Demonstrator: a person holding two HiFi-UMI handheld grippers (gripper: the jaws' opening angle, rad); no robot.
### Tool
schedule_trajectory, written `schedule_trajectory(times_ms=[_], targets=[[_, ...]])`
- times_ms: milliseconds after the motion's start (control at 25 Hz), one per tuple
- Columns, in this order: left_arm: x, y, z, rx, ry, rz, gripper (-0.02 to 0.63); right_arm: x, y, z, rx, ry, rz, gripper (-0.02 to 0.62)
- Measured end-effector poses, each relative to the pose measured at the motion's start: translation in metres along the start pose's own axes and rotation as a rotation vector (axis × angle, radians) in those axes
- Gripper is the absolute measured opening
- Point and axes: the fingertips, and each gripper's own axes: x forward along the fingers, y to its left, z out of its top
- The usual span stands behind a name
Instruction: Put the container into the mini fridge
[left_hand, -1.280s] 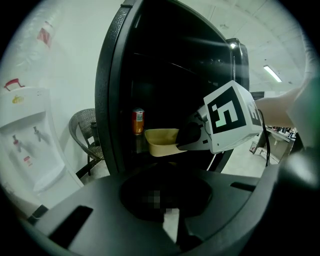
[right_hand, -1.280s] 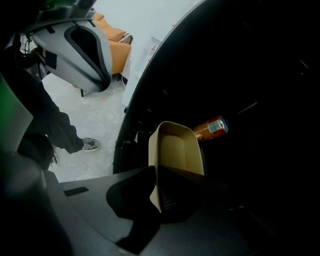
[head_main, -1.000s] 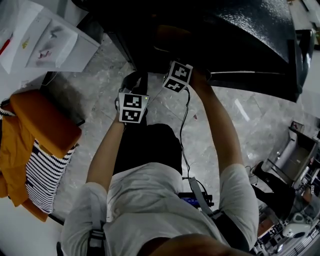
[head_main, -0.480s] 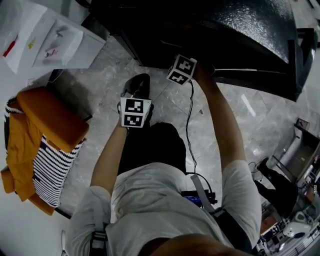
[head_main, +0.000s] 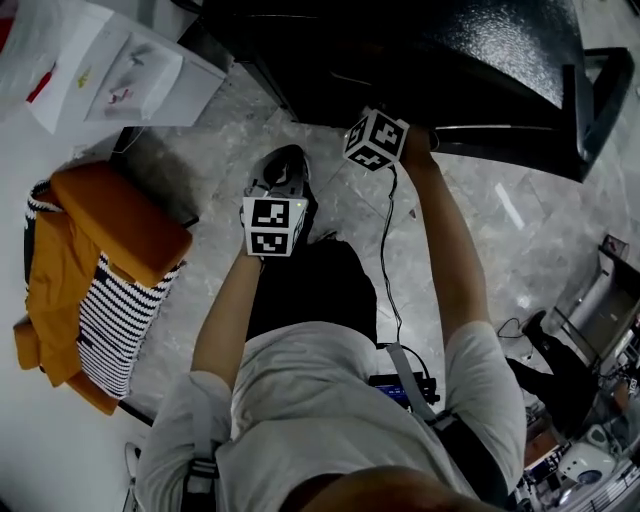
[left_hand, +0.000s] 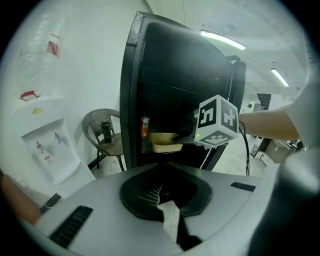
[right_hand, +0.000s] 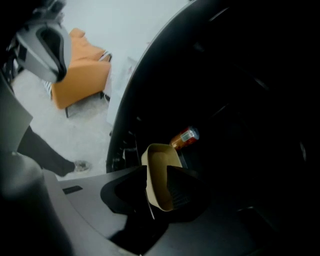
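Drop-off step, I reckon: the container (right_hand: 159, 155) looks parked on a shelf inside the mini fridge (left_hand: 170, 75), with a can (right_hand: 184, 137) at its 1 o'clock. The right claw (right_hand: 157, 176) has just been opening and is spread wide, with the container's rim between its jaws. Next it needs to back straight out without snagging the rim. The right arm reaches toward 12 o'clock, angled down.

The container (left_hand: 165, 142) is a shallow, pale yellow, open-topped rectangular tub. It sits level and upright on a shelf inside the black mini fridge (left_hand: 165, 65), low down, close to the fridge's open front.
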Motion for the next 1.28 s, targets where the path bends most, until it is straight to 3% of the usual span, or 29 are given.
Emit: schedule_trajectory(times_ms=[120,280,400,560,760,920,1040,1280], targets=[[-0.016,-0.004,0.011,0.002,-0.011,0.017,0.012,-0.034,-0.002,0.015,0.131,-0.076,-0.013,0.14],[-0.041,-0.01,0.029,0.004,-0.034,0.04,0.012,-0.085,-0.008,0.03,0.352,-0.173,-0.049,0.068],[-0.055,-0.014,0.041,0.002,-0.048,0.059,0.012,-0.119,-0.013,0.038,0.502,-0.24,-0.067,0.061],[-0.071,-0.032,0.062,0.03,-0.072,0.044,0.012,-0.171,-0.027,0.034,0.599,-0.27,-0.142,0.054],[-0.098,-0.049,0.092,0.058,-0.119,0.005,0.012,-0.23,-0.036,0.046,0.712,-0.326,-0.174,0.049],[-0.107,-0.067,0.115,0.015,-0.179,0.005,0.012,-0.278,-0.045,0.035,0.789,-0.296,-0.276,0.04],[-0.11,-0.08,0.126,-0.011,-0.201,-0.005,0.012,-0.308,-0.039,0.037,0.87,-0.335,-0.288,0.038],[-0.148,-0.123,0.142,0.031,-0.232,-0.07,0.012,-0.365,-0.03,0.036,0.958,-0.459,-0.305,0.037]])
